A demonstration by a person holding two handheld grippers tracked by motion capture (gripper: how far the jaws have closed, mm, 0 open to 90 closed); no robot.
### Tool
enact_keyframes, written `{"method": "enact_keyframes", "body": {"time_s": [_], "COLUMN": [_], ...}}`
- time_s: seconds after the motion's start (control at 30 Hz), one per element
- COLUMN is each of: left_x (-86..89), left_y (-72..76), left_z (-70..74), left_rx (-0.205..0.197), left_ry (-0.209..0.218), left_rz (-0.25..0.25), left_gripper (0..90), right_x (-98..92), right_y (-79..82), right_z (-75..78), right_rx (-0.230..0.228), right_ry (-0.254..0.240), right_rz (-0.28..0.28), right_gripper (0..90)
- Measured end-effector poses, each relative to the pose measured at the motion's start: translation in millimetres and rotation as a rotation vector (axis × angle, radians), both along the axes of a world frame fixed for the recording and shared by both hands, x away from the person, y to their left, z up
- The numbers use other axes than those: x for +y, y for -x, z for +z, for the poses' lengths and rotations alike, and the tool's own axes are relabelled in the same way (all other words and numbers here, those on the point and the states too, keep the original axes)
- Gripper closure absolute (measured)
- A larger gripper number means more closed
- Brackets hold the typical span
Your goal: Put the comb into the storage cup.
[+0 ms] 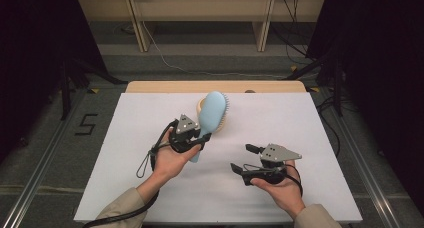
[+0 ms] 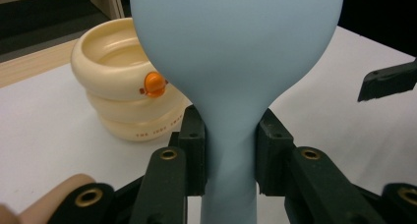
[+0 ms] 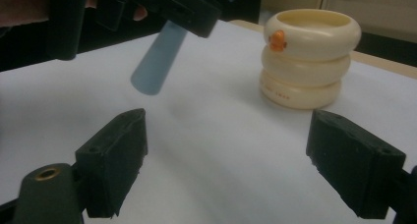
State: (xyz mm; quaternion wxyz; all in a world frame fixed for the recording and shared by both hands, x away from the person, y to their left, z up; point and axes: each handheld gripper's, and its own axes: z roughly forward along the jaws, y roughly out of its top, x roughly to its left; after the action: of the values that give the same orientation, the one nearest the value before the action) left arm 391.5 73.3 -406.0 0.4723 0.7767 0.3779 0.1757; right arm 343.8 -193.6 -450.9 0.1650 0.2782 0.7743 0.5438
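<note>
A light blue hairbrush (image 1: 212, 113) is held off the table by its handle, with my left gripper (image 1: 200, 138) shut on it. In the left gripper view the two pads clamp the brush neck (image 2: 231, 150) and the broad smooth back of the brush head (image 2: 236, 52) rises in front. Just behind and left of the brush stands a cream ringed cup (image 2: 118, 86) with an orange duck mark. My right gripper (image 1: 241, 157) hovers to the right, open and holding nothing. In the right gripper view its jaws (image 3: 226, 155) stand wide, facing the brush handle end (image 3: 157, 62) and the cup (image 3: 307, 57).
A white sheet (image 1: 150, 188) covers the wooden table (image 1: 150, 86). Wooden furniture legs (image 1: 137, 23) and cables lie on the floor beyond. One jaw of the right gripper (image 2: 388, 81) shows at the right edge of the left gripper view.
</note>
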Motion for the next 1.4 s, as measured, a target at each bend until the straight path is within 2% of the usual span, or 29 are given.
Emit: {"method": "enact_keyframes", "body": {"time_s": [0.2,0.53,1.4], "left_x": [-8.7,-18.0,-28.9], "left_y": [-1.8,-1.0,0.5], "left_z": [1.2,0.7,3.5], "left_rx": [-0.002,-0.009,-0.036], "left_ry": [0.012,0.023,0.037], "left_rz": [-0.009,-0.020,-0.043], "left_gripper": [69.7,69.8,69.7], "right_x": [13.3,27.7,41.0], "right_y": [-3.3,-10.8,-17.9], "right_z": [3.0,4.8,5.6], "right_rx": [-0.004,-0.002,-0.002], "right_ry": [-0.005,-0.010,-0.013], "right_rz": [0.025,0.034,0.040], "right_gripper": [16.4,16.3,16.2]}}
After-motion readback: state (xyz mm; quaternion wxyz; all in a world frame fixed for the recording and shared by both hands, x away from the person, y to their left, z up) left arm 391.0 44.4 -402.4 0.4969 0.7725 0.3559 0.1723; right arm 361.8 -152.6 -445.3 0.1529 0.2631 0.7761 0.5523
